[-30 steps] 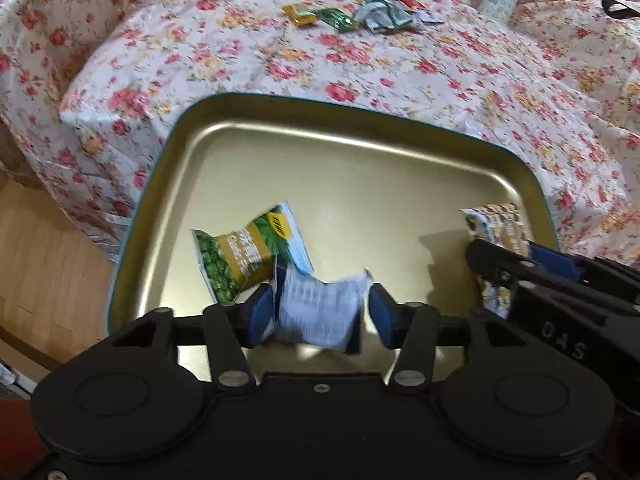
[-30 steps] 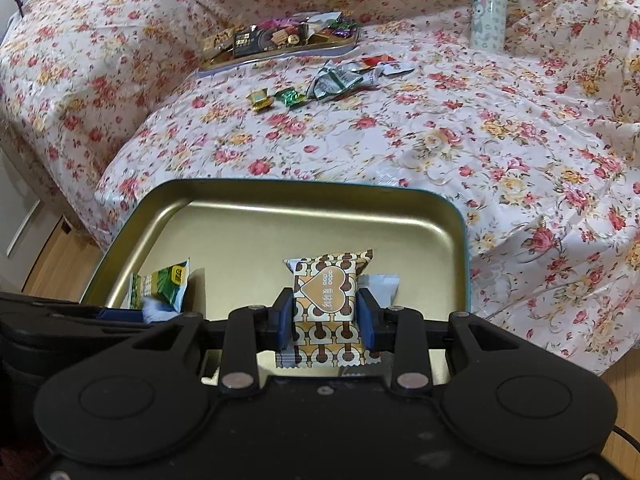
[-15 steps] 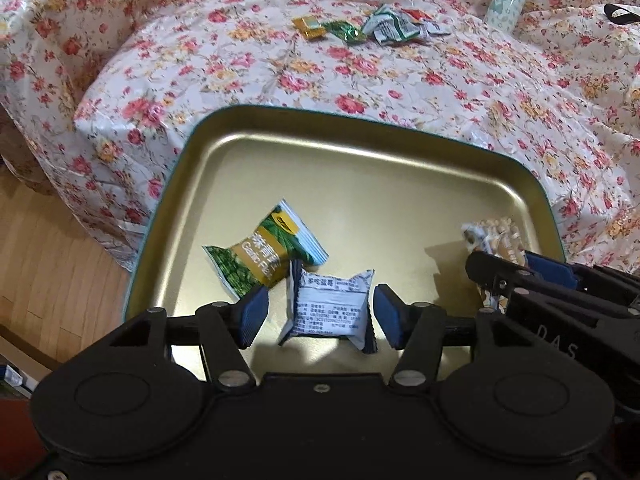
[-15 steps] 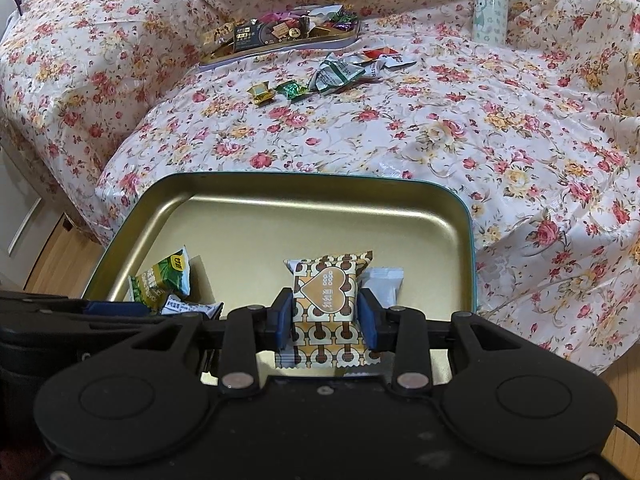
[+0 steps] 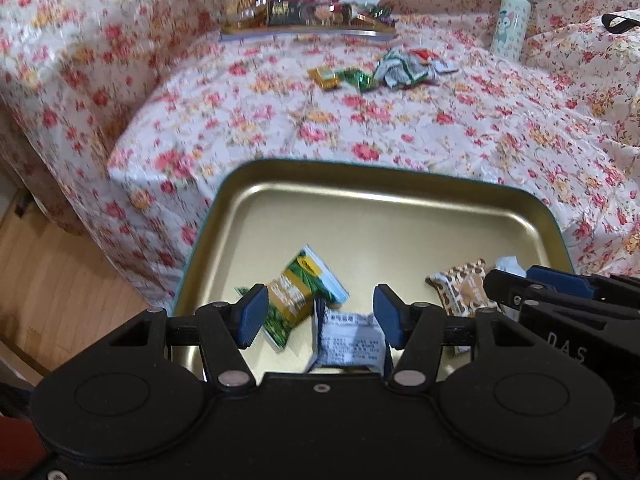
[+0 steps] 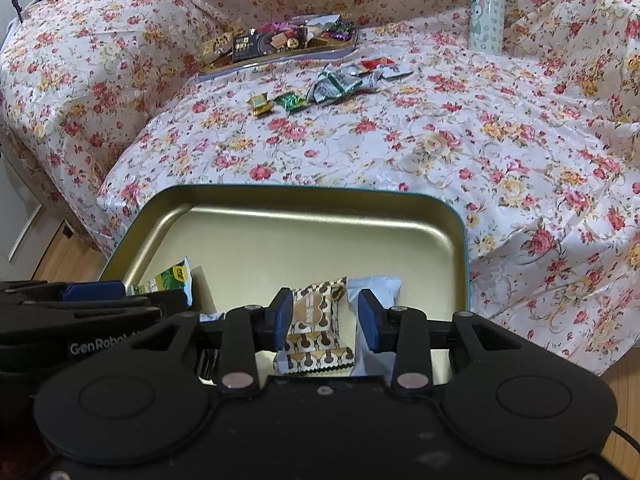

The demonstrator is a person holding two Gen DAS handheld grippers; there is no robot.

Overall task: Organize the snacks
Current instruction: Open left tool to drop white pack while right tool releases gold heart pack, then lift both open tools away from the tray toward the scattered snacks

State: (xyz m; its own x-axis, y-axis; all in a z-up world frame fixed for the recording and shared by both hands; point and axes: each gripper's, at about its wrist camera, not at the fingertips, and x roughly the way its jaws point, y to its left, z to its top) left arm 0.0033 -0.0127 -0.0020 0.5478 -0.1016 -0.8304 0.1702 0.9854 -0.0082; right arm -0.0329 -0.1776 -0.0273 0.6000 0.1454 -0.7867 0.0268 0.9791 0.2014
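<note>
Both grippers hang over the gold tray (image 5: 384, 208) at the near edge of the floral bed (image 5: 400, 128). The left gripper (image 5: 320, 316) is spread wide, pads clear of everything. Below it lie two packets on the tray floor: a green packet (image 5: 304, 292) tilted on its side, and a white packet (image 5: 348, 344) just beside it, overlapping its corner.

Over to the right gripper (image 6: 326, 316): its jaws have just been opening, and the brown heart packet (image 6: 316, 328) sits between them. The left pad is at the packet's edge, the right pad stands off with a gap, so it's loose, resting on the tray. A pale packet (image 6: 376, 288) lies behind it, partly under the right pad. From the left view the brown packet shows near the tray's right wall, next to the right gripper's blue finger (image 5: 560, 280).

Farther up the bed, loose sweets (image 6: 288, 102) and crumpled wrappers (image 6: 340, 82) are scattered, with a second tray (image 6: 276, 46) full of snacks beyond them. A pale bottle (image 6: 486, 8) stands upright at the far right. Wooden floor (image 5: 52, 280) shows at left.
</note>
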